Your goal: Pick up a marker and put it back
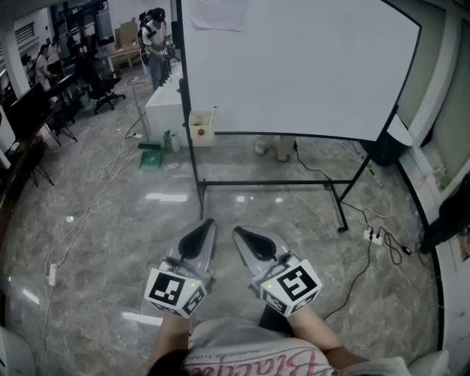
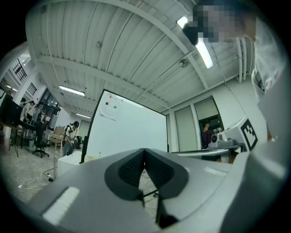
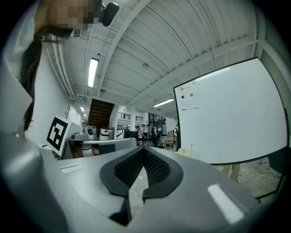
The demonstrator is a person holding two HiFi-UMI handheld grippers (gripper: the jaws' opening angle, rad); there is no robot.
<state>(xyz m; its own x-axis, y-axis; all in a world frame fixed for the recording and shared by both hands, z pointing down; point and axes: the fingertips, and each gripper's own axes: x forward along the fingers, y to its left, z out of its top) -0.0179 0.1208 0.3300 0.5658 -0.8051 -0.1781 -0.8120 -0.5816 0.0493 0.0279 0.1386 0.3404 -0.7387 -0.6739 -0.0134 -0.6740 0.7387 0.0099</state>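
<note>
No marker shows in any view. A large whiteboard [image 1: 294, 66] on a black wheeled stand stands ahead of me, with a sheet of paper [image 1: 217, 13] stuck at its top left. The left gripper view shows the whiteboard [image 2: 127, 132] beyond the jaws, and the right gripper view shows the same whiteboard [image 3: 232, 123]. My left gripper [image 1: 208, 222] is held low in front of my body, shut and empty. Beside it my right gripper [image 1: 239, 231] is also shut on nothing. Both point toward the board across the floor. The jaws meet at the left gripper [image 2: 144, 150] and at the right gripper [image 3: 144, 149].
The stand's floor bar [image 1: 268, 182] crosses the marble floor ahead. A small white bin [image 1: 202, 126] and a green object [image 1: 152, 156] sit at the board's left foot. Cables and a power strip [image 1: 369, 235] lie at the right. People [image 1: 156, 44] and desks are far back left.
</note>
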